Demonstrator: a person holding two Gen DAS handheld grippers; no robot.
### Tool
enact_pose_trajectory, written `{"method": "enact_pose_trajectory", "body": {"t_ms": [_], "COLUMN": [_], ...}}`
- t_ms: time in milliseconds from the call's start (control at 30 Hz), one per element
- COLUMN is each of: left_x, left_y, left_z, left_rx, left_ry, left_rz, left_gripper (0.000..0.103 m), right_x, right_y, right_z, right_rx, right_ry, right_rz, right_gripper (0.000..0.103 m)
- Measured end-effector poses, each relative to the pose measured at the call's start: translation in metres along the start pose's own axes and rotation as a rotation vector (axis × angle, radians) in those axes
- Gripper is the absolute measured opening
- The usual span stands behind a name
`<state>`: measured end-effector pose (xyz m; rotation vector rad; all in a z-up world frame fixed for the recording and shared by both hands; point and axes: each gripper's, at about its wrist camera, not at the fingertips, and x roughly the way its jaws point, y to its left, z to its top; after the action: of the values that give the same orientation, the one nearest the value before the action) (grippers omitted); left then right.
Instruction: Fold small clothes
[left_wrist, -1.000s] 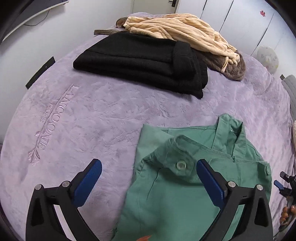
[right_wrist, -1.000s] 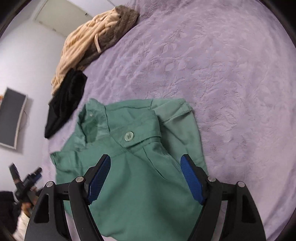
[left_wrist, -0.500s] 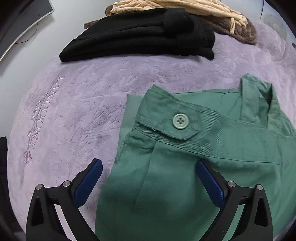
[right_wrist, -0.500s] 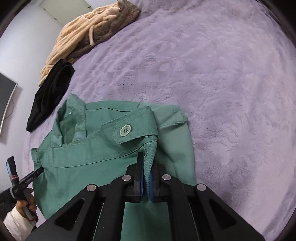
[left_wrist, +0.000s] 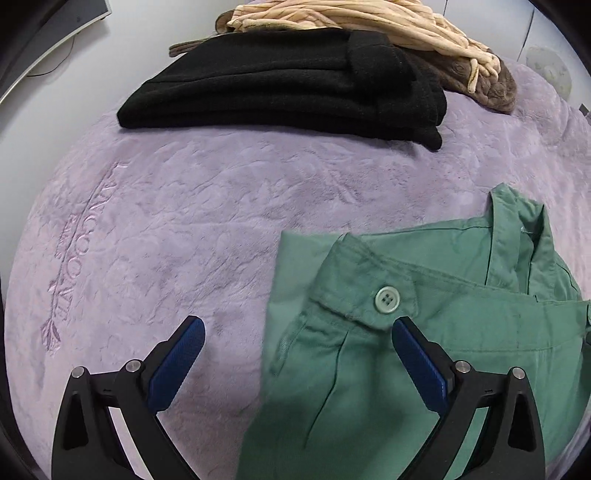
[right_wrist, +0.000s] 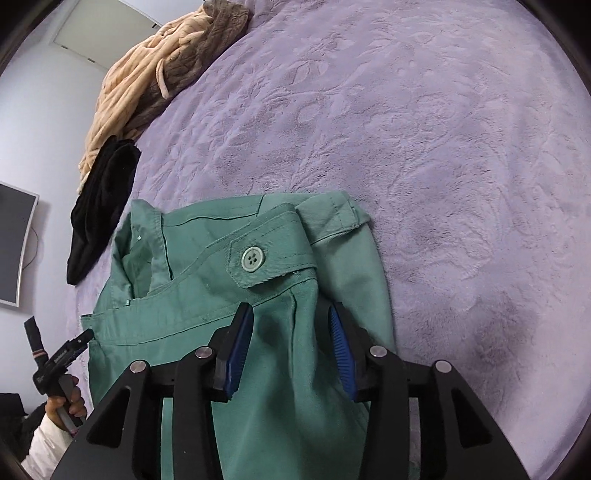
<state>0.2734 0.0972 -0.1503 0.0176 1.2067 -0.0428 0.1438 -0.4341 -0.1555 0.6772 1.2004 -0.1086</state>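
lilac bedspread (left_wrist: 229, 206) | wall monitor (right_wrist: 13, 251) | white cupboard doors (right_wrist: 99, 29)

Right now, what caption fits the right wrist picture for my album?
Right gripper opening over the green shorts on a purple blanket.

Both wrist views look steeply down, close over the purple blanket (left_wrist: 221, 206), sharing the green garment (left_wrist: 424, 369) and its button (right_wrist: 252, 259)

Three garments, maybe four: green one (left_wrist: 424, 369), black one (left_wrist: 288, 92), tan pile (left_wrist: 369, 22).
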Motion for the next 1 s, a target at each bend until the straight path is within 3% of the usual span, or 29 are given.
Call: {"method": "enact_pose_trajectory", "body": {"t_ms": [33,67,100,167,200,333,467,567,633,667,700,733,867,1000], "left_x": [0.008,0.015,0.020,0.020,0.013,-0.017,0.007,0.026,0.024,0.020,0.015,0.009,-0.034,-0.067], "left_y": [-0.004,-0.008,-0.011,-0.017,-0.020,-0.011,-0.008,-0.015,-0.017,-0.014,-0.011,-0.006,0.007,-0.004], "left_z": [0.005,0.009,0.012,0.012,0.011,0.007,0.011,0.010,0.011,0.012,0.013,0.013,0.006,-0.017], "left_rx": [-0.005,-0.014,-0.017,-0.023,-0.015,0.004,-0.001,-0.001,-0.009,-0.012,-0.014,-0.016,0.003,0.050], "left_ry": [0.023,0.044,0.065,0.061,0.042,-0.041,-0.003,-0.008,-0.035,-0.038,-0.042,-0.043,-0.084,-0.093], "left_rz": [-0.031,-0.058,-0.080,-0.072,-0.086,-0.102,-0.076,0.017,0.096,0.120,0.115,0.095,0.086,-0.004], "left_gripper": [0.093,0.078,0.045,0.035,0.021,0.021,0.022,0.040,0.063,0.068,0.070,0.070,0.070,0.070], "right_x": [0.004,0.007,0.007,-0.002,-0.008,-0.012,0.029,0.033,0.024,0.017,0.006,-0.006,-0.044,-0.038], "right_y": [0.003,0.007,0.011,0.024,0.029,0.039,0.020,0.014,0.014,0.014,0.013,0.013,0.025,0.072], "right_z": [0.000,0.000,-0.001,-0.002,-0.002,0.006,0.010,0.009,0.009,0.009,0.008,0.006,-0.017,-0.069], "right_rx": [-0.001,-0.008,-0.021,-0.072,-0.098,-0.174,-0.120,-0.085,-0.076,-0.073,-0.071,-0.070,-0.096,-0.200], "right_ry": [0.008,0.020,0.023,-0.014,-0.037,-0.059,0.017,0.005,0.005,0.003,-0.011,-0.037,-0.071,0.044], "right_rz": [-0.003,-0.011,-0.020,-0.025,-0.016,-0.026,-0.084,-0.074,-0.092,-0.119,-0.146,-0.150,-0.056,0.115], "right_gripper": [0.046,0.038,0.008,0.006,0.006,0.006,0.007,0.009,0.024,0.039,0.046,0.046,0.046,0.038]}}
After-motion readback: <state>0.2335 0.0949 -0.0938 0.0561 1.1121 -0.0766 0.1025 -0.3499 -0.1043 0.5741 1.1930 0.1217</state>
